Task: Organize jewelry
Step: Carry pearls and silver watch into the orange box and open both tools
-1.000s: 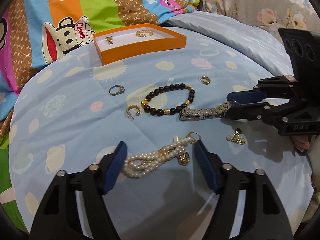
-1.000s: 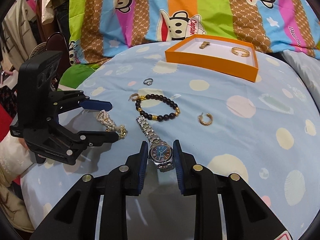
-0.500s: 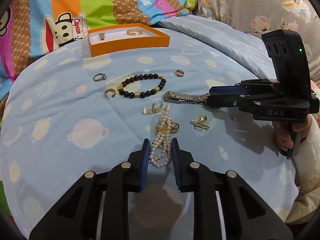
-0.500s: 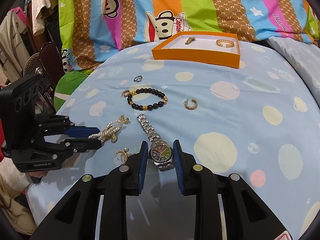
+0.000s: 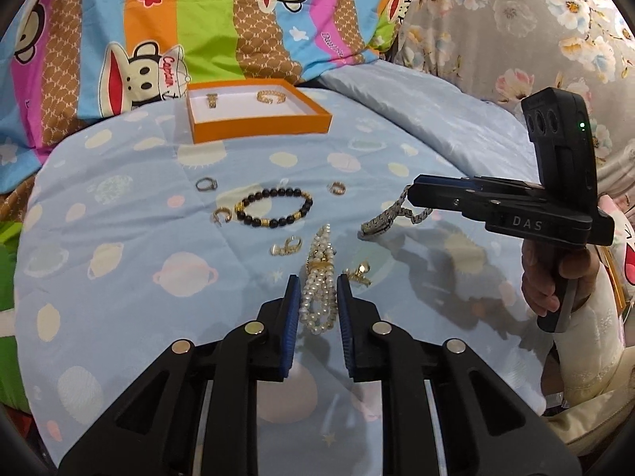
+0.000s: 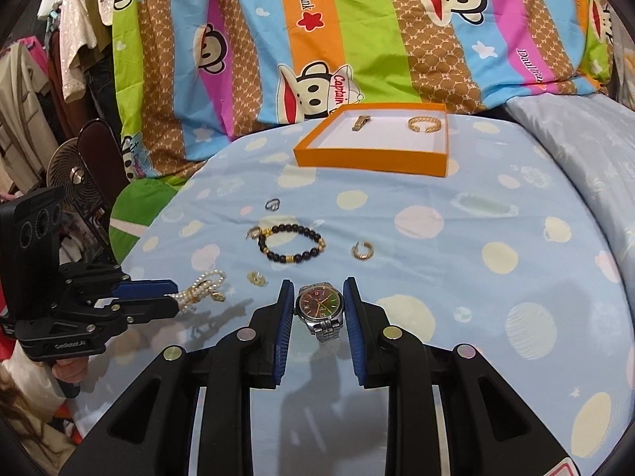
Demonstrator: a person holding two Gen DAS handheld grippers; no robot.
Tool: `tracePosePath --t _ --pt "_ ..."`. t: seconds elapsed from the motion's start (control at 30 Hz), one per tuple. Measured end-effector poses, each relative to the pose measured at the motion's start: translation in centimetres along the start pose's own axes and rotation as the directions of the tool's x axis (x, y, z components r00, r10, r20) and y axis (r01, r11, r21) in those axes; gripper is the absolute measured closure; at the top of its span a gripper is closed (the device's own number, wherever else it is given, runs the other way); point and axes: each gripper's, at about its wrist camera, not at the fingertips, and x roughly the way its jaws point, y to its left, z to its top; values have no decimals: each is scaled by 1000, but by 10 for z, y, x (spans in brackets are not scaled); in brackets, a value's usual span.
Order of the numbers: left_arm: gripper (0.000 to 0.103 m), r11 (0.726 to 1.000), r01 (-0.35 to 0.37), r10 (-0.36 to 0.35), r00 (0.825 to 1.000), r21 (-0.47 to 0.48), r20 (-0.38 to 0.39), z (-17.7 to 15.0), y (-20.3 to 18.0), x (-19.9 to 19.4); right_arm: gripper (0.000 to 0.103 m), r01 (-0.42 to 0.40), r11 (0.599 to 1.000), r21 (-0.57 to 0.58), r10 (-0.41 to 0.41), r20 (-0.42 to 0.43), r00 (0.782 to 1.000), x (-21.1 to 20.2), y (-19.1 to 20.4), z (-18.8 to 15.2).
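Here, the orange box (image 6: 373, 160) sits at the far end of the blue bedspread (image 6: 496, 285), holding a gold bangle (image 6: 424, 124) and a small gold clasp piece (image 6: 361, 122). The left gripper (image 5: 316, 289) pinches the pearl bracelet (image 5: 317, 293) low over the cover. The right gripper (image 6: 319, 301) is clamped on the steel watch (image 6: 320, 304), dark dial up, its band trailing onto the cover.

Blue planet-print bed cover (image 5: 119, 277), orange tray (image 5: 262, 129), beaded bracelet (image 5: 274, 207), rings
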Motion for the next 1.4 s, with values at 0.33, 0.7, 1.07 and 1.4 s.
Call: tracePosePath --t 0.33,0.7,1.07,1.4 --pt "85 997 -77 76 995 17 67 70 15 -8 79 99 994 -37 -98 28 995 2 -8 69" --pt "85 977 -210 214 964 -44 160 214 69 74 79 140 990 25 -143 146 979 87 -42 203" --pt "85 942 -293 291 956 -165 -38 225 128 209 79 188 977 102 -190 11 982 195 -93 203" --pt "82 932 -341 331 939 -123 -97 194 119 218 78 222 971 84 -215 -82 973 197 -99 162"
